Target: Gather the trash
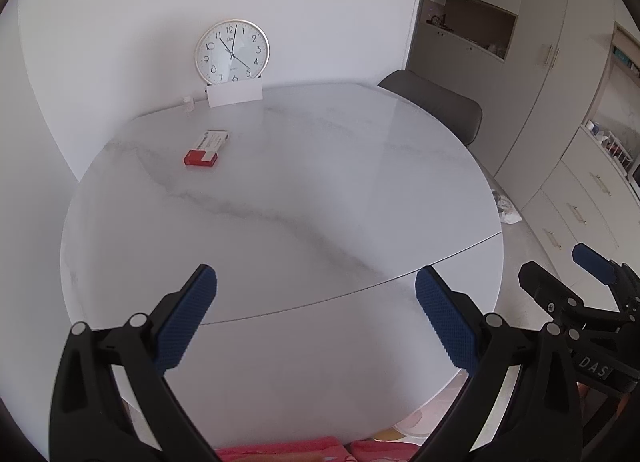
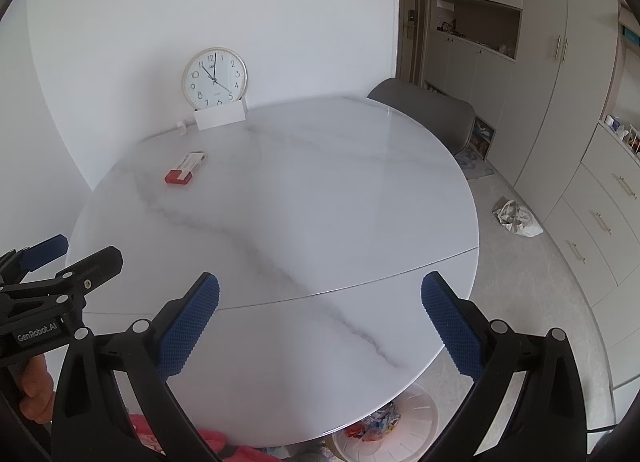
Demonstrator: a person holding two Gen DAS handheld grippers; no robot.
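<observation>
Far to the left on the round marble-patterned surface [image 1: 304,190] lies the one piece of trash on it, a small red-and-white carton [image 1: 206,148], flat on its broad face and well apart from both grippers. It looks like thin printed card, probably a medicine box: light, fairly stiff along its edges but easy to crush if squeezed across the wide faces, and likely to skate on the glossy, smooth top if nudged. The better hold, I judge, is across its two long narrow sides. The left gripper [image 1: 316,314] hangs over the near edge with its jaws spread wide and nothing between them; its blue pads [image 1: 188,318] are knobbly rubber, which should bite well on slick card. Behind the carton a round metal-rimmed clock [image 1: 232,51] leans on the wall with a white card stand [image 1: 235,93] in front of it. The right gripper [image 2: 320,322] is likewise wide open and empty above the near rim. Below that rim stands a white plastic bin [image 2: 416,422] holding bright wrappers, the likely place for the carton. Further right, a crumpled pale bag [image 2: 516,218] sits on the speckled floor, soft and limp, perhaps trash too.
</observation>
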